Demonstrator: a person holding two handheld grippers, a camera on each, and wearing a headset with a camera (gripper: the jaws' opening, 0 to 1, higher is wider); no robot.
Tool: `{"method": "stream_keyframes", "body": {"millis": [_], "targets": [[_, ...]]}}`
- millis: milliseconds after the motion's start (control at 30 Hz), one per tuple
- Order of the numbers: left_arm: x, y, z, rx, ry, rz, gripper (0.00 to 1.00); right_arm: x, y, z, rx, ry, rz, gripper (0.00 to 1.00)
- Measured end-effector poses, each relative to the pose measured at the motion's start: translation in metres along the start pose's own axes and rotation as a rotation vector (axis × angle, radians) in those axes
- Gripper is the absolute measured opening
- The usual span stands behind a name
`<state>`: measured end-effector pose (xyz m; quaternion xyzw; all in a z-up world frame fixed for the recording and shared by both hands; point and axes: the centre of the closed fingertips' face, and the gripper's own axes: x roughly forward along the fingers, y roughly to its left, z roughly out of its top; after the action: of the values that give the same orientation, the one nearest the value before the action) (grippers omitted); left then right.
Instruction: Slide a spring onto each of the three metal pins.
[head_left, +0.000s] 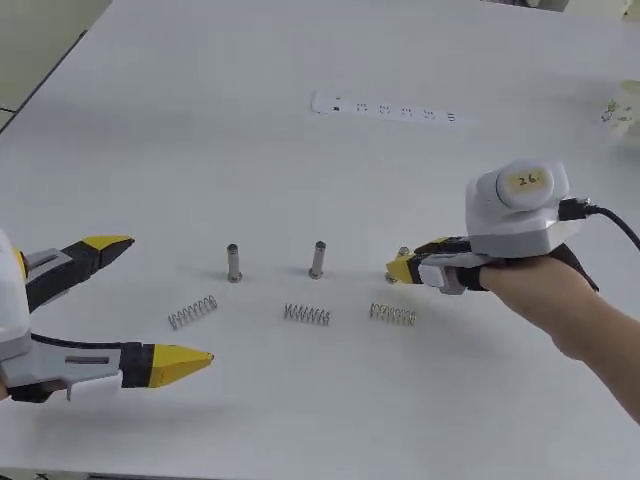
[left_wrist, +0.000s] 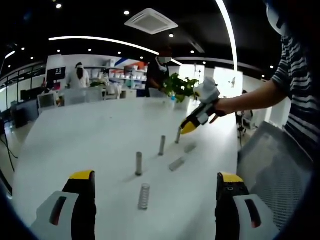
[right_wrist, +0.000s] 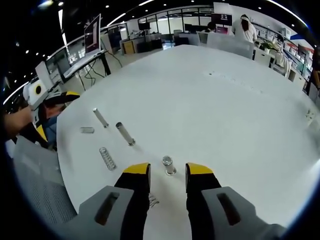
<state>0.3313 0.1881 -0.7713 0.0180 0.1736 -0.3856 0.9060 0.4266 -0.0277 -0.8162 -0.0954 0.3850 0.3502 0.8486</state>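
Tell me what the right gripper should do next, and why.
Probably shut the right gripper on the right pin. That pin stands between the tips of its open jaws, not yet gripped, and all three springs lie on the table, none on a pin. Holding the pin would likely steady it for a spring.

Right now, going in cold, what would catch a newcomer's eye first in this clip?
Three metal pins stand upright in a row on the white table, a spring lying in front of each. The right gripper has its yellow-tipped jaws slightly apart at the rightmost pin, while the left gripper hangs wide open at the near left.
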Motion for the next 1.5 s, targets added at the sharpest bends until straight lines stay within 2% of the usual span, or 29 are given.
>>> {"method": "stream_keyframes", "body": {"millis": [300,400,633,833,1000,1167,1200,1267,1500], "targets": [[0.001,0.001,0.000,-0.002,0.006,-0.003,0.98,-0.005,0.001,0.004,-0.026,0.004,0.014,0.27],[0.000,0.002,-0.001,-0.003,0.008,-0.003,0.98,-0.008,0.001,0.002,-0.055,0.015,0.017,0.27],[0.000,0.002,-0.001,-0.002,0.012,-0.006,0.98,-0.012,0.002,-0.011,-0.125,0.070,0.035,0.27],[0.000,0.001,0.000,-0.001,0.009,-0.007,0.98,-0.012,0.009,-0.016,-0.189,0.102,0.061,0.27],[-0.002,0.001,-0.002,0.000,0.012,-0.006,0.98,-0.014,0.022,-0.020,-0.288,0.137,0.120,0.26],[-0.002,0.000,-0.002,-0.001,0.012,-0.007,0.98,-0.014,0.028,-0.025,-0.381,0.171,0.162,0.25],[-0.003,0.000,-0.002,-0.001,0.012,-0.006,0.98,-0.015,0.031,-0.027,-0.398,0.185,0.186,0.25],[-0.003,0.000,-0.003,0.000,0.013,-0.006,0.98,-0.013,0.032,-0.028,-0.428,0.191,0.186,0.25],[-0.003,0.001,-0.004,-0.001,0.015,-0.001,0.98,-0.011,0.043,-0.037,-0.527,0.241,0.247,0.24]]}}
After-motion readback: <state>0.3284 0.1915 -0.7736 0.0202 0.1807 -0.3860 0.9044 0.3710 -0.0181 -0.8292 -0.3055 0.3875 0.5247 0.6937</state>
